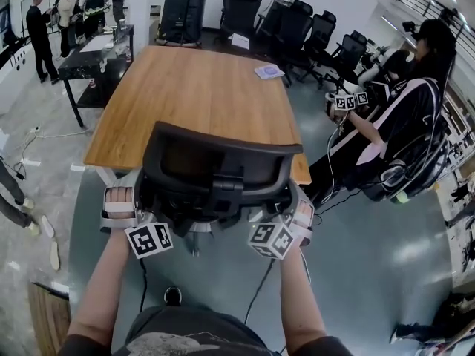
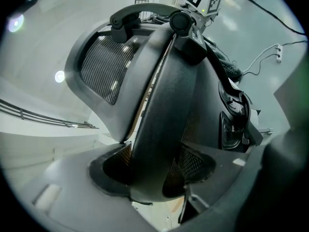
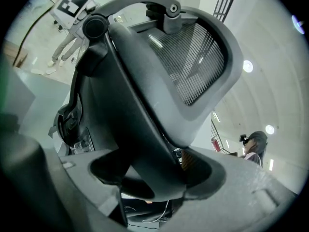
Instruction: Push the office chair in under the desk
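Note:
A black mesh-backed office chair [image 1: 215, 165] stands at the near edge of the wooden desk [image 1: 193, 95], its back facing me. My left gripper [image 1: 137, 202] clamps the left side of the backrest and my right gripper [image 1: 293, 212] clamps the right side. In the left gripper view the black backrest frame [image 2: 164, 95] fills the gap of the left gripper [image 2: 152, 178], its jaws closed against it. The right gripper view shows the same: the backrest frame [image 3: 140, 105] sits gripped in the right gripper [image 3: 154, 178]. The chair's seat and base are mostly hidden.
A small white card [image 1: 269, 71] lies on the desk's far right. A seated person [image 1: 415, 117] is close to the desk's right side. Several black chairs [image 1: 297, 21] line the back, and a black side table [image 1: 96, 58] stands at the left. Cables run over the floor.

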